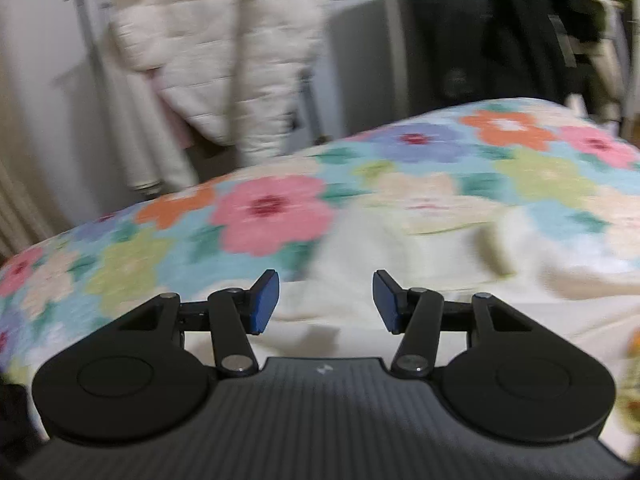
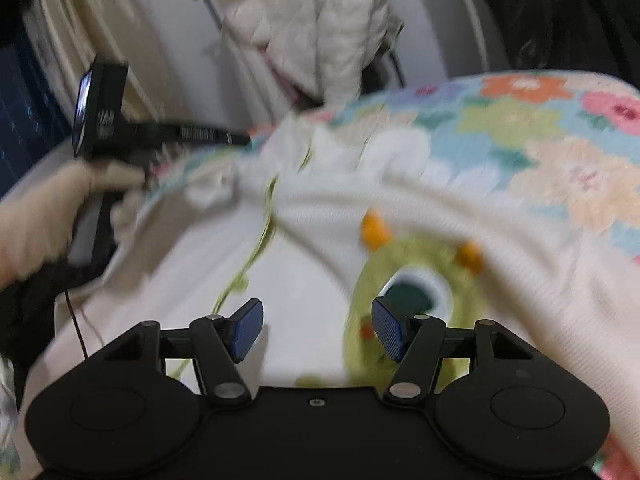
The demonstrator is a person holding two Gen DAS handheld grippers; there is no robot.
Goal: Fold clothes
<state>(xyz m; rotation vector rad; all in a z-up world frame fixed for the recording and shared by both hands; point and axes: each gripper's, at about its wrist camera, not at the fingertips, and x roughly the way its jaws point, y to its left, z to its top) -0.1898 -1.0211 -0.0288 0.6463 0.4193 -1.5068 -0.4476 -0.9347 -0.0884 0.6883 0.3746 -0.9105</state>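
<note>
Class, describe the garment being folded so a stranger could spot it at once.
Find the floral bedspread. A cream knitted sweater lies spread across it, in front of the open right gripper. Unlike the quilted white jacket hanging behind, it bears a green patch with orange bits.

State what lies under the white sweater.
Under the sweater lies the floral bedspread, showing beyond its edges. What the cover looks like directly beneath the sweater is hidden.

Motion blur smears both views. The sweater is soft-edged; its green motif is partly hidden behind the right gripper and cannot be read. The hand is cut off at the left edge. The hanging jacket runs off the top.
</note>
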